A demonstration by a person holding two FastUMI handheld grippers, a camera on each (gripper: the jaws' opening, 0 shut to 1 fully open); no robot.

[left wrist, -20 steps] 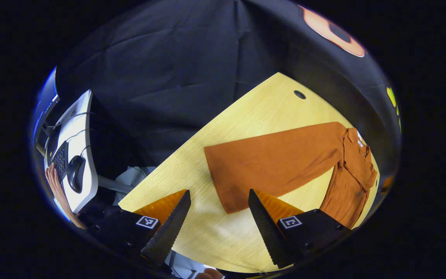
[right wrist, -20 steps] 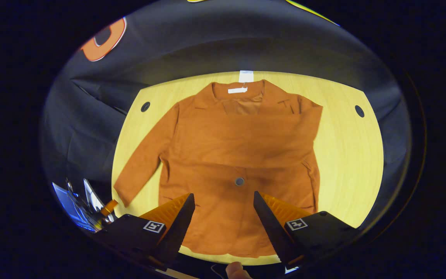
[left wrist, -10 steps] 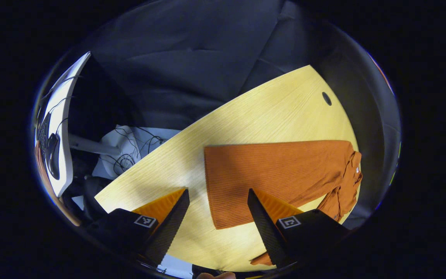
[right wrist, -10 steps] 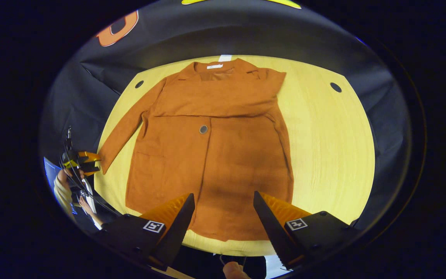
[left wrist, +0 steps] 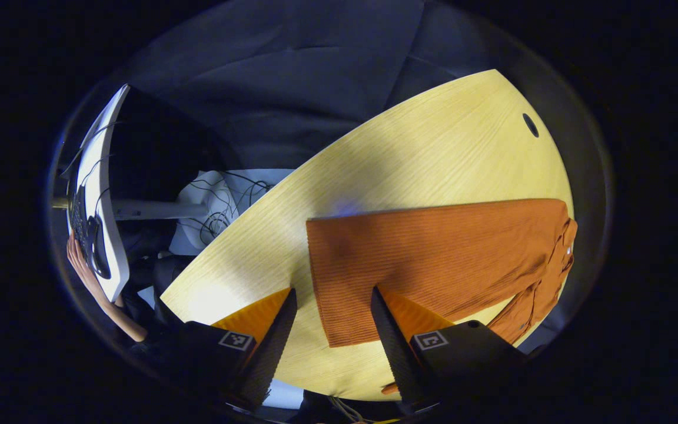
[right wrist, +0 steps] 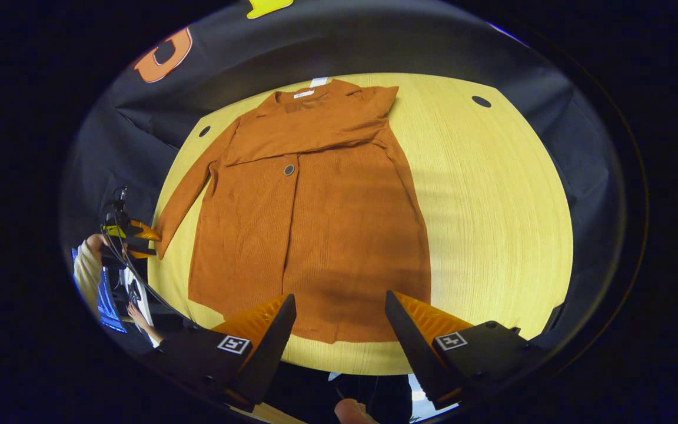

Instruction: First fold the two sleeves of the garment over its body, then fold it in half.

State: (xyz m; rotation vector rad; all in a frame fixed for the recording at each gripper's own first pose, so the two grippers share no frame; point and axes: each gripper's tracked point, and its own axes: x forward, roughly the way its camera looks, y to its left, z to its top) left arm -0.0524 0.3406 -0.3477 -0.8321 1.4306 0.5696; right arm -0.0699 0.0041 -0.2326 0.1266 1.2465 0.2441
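The left hand-held gripper has closed in on the sleeve, jaws apart and empty, like the right hand-held gripper.

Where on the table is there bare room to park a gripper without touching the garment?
Broad bare wood lies between the garment and the table edge on its folded-sleeve side. A narrower strip runs below the hem. It is crowded where the unfolded sleeve reaches the edge near the left gripper.
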